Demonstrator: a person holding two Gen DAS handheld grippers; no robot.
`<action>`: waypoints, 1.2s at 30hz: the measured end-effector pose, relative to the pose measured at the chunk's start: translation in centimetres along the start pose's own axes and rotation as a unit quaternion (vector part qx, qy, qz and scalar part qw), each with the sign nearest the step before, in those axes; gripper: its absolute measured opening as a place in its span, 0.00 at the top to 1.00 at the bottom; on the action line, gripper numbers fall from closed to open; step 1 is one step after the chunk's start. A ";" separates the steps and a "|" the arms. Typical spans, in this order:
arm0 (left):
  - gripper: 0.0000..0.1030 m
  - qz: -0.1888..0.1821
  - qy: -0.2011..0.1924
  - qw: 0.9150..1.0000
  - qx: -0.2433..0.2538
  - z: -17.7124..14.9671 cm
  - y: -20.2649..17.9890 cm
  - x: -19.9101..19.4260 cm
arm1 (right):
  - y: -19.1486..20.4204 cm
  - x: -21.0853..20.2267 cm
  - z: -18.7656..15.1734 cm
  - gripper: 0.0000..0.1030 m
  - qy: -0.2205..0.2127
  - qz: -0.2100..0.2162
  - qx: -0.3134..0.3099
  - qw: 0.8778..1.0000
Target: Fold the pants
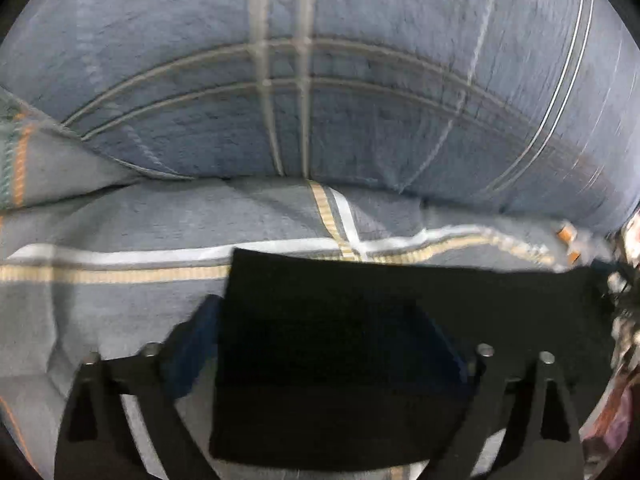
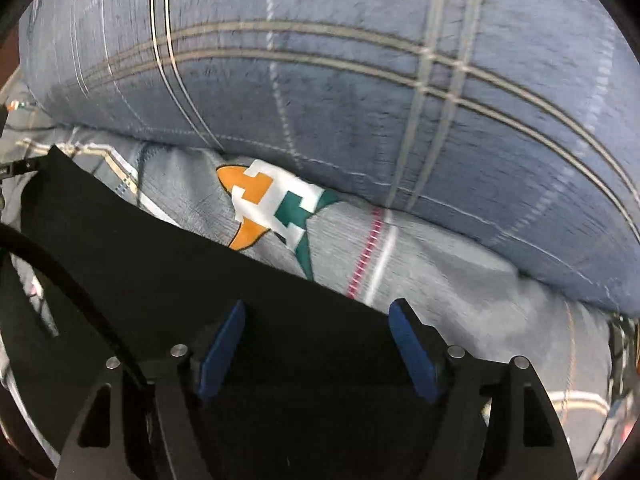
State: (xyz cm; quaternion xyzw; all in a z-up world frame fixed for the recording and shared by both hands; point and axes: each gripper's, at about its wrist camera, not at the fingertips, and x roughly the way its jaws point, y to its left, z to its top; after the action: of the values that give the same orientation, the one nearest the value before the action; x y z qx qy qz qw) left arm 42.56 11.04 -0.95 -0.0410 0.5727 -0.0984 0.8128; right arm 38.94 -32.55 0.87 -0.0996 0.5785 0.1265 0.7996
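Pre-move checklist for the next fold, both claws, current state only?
1. Left claw has the black pants between its fingers: ok.
2. Left grip closed firmly: cannot tell, cloth hides the pads.
3. Right claw over the pants: ok.
4. Right claw closed on cloth: not ok, blue pads stand apart.
5. Pants edge straight: cannot tell.
6. Bedspread flat ahead: not ok, a big blue pillow sits close.

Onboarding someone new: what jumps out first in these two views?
The black pants fill the lower half of both views, lying between each gripper's blue pads. Behind them, a plump blue plaid pillow spans the top, and an orange, white and teal logo marks the gray bedsheet.
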 end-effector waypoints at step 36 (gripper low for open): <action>0.70 -0.012 -0.170 0.984 -0.050 -25.7 0.6 -18.2 | 6.6 -9.4 -22.6 0.99 -0.057 0.070 0.115 0.989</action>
State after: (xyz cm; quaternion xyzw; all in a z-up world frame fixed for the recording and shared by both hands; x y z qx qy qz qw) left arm 12.54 16.56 6.99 -0.1044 0.4302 -0.0709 0.8939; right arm 13.71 -33.99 2.69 0.0414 0.5482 0.1206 0.8266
